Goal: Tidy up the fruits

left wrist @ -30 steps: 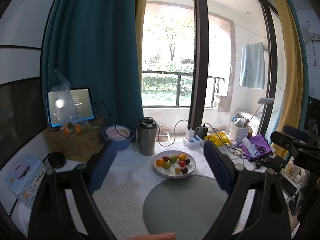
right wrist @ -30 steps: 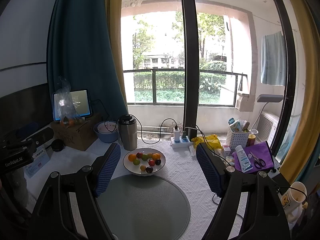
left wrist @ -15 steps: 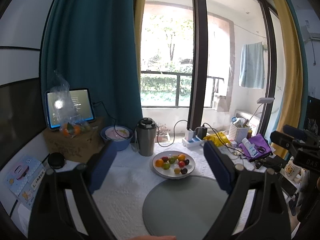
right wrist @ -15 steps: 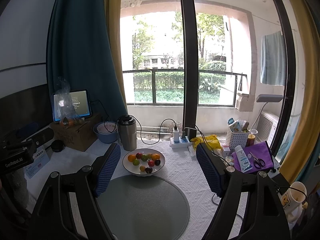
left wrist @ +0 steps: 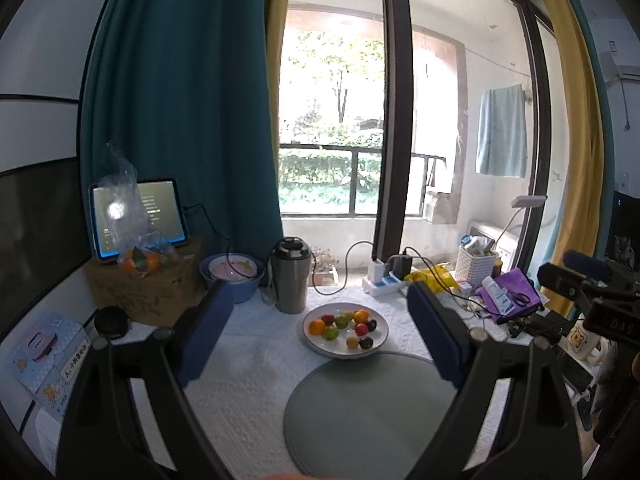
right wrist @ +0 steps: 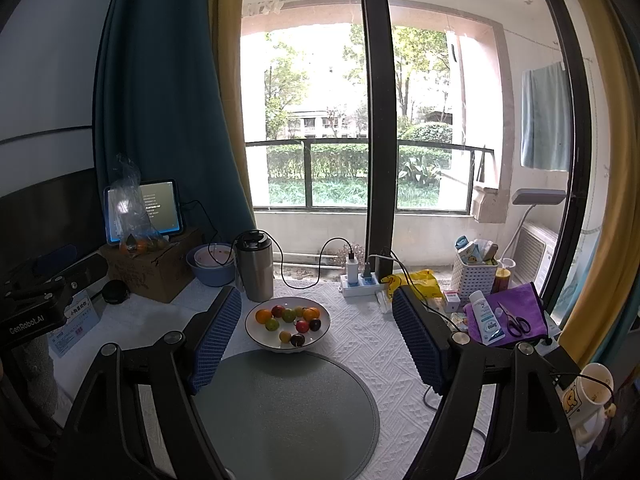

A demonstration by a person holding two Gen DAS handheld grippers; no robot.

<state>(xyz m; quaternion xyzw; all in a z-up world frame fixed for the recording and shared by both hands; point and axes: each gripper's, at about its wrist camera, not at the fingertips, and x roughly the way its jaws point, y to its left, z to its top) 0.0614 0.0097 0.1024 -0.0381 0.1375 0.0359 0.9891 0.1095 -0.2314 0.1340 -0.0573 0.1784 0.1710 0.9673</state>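
Nearest the cameras, the left claw (left wrist: 320, 328) and right claw (right wrist: 316, 336) both hung spread wide, gripping nothing, above a round grey mat (right wrist: 288, 408) on the white-clothed worktop (right wrist: 368, 340). Just behind the mat sat the plate (right wrist: 264, 338) of fruits (right wrist: 290, 322). Behind the plate stood a steel tumbler (right wrist: 255, 270).

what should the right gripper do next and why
Probably ease the right gripper forward and down toward the fruit in the white plate. Both grippers are open and hold nothing, and the round grey mat in front of the plate is bare.
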